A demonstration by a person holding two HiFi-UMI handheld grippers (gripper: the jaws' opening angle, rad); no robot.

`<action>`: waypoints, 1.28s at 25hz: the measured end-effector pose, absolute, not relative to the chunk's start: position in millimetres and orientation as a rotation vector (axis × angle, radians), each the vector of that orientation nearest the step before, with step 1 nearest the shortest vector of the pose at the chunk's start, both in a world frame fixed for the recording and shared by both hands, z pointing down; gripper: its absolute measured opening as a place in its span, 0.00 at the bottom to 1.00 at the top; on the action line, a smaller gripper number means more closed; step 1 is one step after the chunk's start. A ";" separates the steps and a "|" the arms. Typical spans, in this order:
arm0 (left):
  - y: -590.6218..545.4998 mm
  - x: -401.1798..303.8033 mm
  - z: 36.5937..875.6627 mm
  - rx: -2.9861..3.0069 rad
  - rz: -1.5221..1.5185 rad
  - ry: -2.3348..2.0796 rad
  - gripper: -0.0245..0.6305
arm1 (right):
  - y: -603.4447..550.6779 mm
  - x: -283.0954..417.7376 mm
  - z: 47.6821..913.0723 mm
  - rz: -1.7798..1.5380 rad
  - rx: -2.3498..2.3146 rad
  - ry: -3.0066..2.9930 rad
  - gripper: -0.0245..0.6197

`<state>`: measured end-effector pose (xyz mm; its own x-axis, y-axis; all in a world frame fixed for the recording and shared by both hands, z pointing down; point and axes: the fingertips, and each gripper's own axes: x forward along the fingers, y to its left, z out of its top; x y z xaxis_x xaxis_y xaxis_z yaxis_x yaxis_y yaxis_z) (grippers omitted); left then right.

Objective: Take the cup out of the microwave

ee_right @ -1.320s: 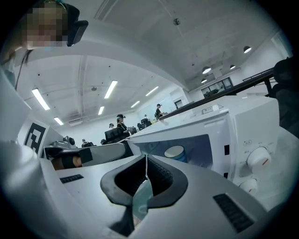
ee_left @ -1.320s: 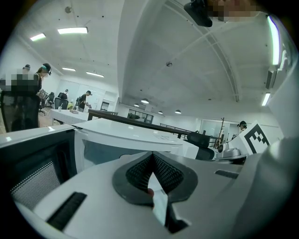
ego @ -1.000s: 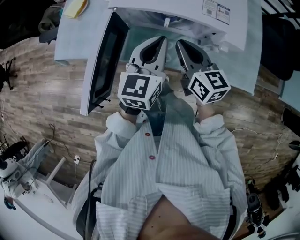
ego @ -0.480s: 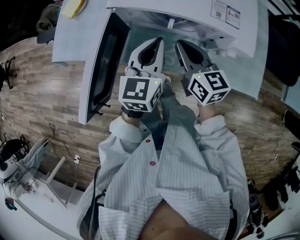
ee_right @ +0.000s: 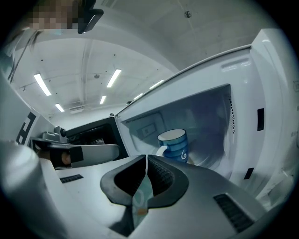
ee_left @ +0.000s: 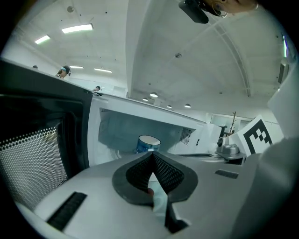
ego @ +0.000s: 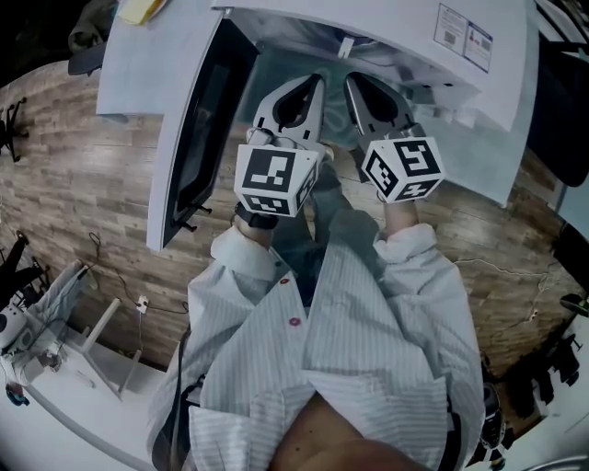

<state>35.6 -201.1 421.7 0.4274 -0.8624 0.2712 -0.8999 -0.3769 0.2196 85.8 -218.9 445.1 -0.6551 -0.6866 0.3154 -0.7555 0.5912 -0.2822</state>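
A blue cup (ee_left: 148,143) with a white inside stands upright in the open white microwave (ego: 419,41). The right gripper view shows its handle turned to the left, cup (ee_right: 174,145). In the head view the cup is hidden behind the grippers. My left gripper (ego: 316,81) and right gripper (ego: 352,84) are side by side at the microwave's mouth, pointing in. Both are shut with nothing between the jaws, left gripper (ee_left: 152,153), right gripper (ee_right: 145,157). The cup stands apart from both, further inside.
The microwave door (ego: 196,129) hangs open to the left of my left gripper, its dark meshed window (ee_left: 32,154) close beside it. The microwave's white right wall (ee_right: 266,116) is to the right of my right gripper. A yellow object (ego: 144,9) lies on the white top at upper left.
Both grippers have sunk a little in front of the microwave opening and stay shut. The cup has not moved.
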 end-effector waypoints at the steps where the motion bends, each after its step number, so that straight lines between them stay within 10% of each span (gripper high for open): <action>1: -201.9 35.7 424.0 2.350 0.161 -1.512 0.05 | -220.1 85.7 447.2 0.582 1.212 -2.639 0.10; 32: -215.1 11.8 452.0 2.276 0.210 -1.553 0.05 | -257.6 66.1 482.5 0.503 1.209 -2.602 0.29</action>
